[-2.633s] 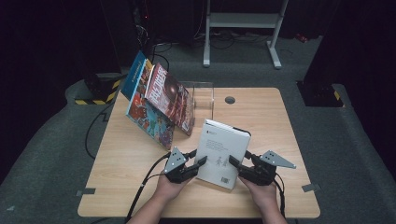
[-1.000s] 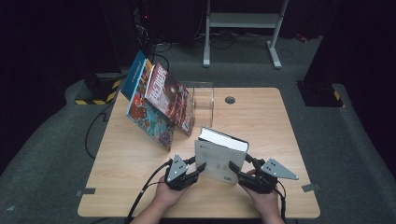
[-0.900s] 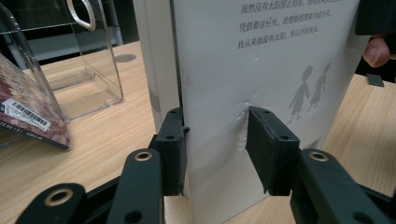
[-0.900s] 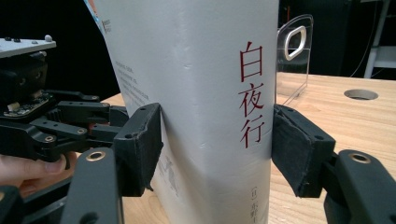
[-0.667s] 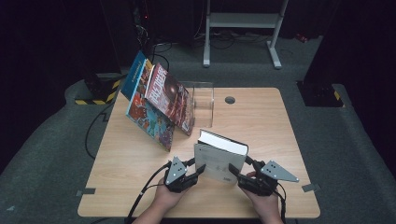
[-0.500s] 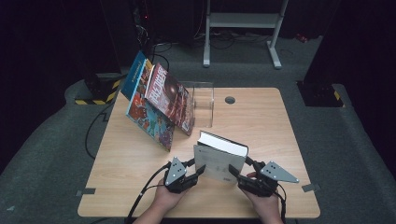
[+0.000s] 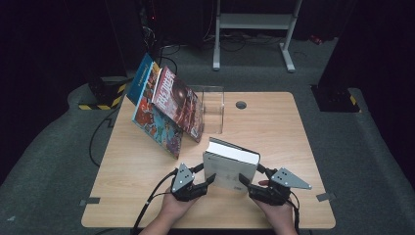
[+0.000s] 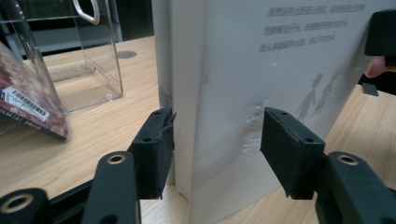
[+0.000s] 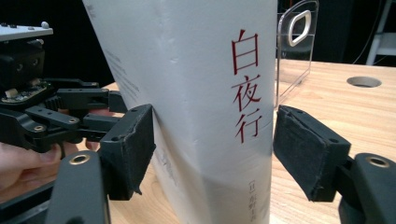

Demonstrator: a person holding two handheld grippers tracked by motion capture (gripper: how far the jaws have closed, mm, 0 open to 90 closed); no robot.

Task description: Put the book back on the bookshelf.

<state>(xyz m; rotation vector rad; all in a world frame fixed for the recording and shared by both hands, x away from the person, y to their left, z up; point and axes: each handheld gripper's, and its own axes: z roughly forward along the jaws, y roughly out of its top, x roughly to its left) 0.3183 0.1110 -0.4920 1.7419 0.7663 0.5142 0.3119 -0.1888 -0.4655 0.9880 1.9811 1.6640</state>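
High view: a thick white paperback book (image 7: 230,164) stands upright on the wooden table (image 7: 274,122), lower centre of the frame, its page block facing up. The left gripper (image 7: 204,177) sits at its left edge and the right gripper (image 7: 248,180) at its right edge, each held in a hand entering from the bottom. Upper left of the table, three colourful magazines (image 7: 169,105) lean against a clear acrylic book stand (image 7: 214,105); the top cover carries large lettering, not legible here. A round cable hole (image 7: 241,105) lies right of the stand. Left gripper view: the jaws straddle the book's lower corner (image 8: 219,93); the left pad touches the side, the right pad presses the cover, which looks dimpled there, so the gripper appears lightly clamped on the book. The back cover shows faint grey lines of text at upper right, unreadable, and two small silhouetted figures. A barcode label shows on the magazine at left (image 8: 28,105). Right gripper view: the jaws bracket the spine (image 9: 219,93); the left pad touches, the right pad stands clear with a visible gap, so this gripper is parted and not clamping. The spine reads 白夜行 in red. Judgement: step in hand is steadying the book upright; the next move likely calls for closing the right jaws, then carrying it to the stand.
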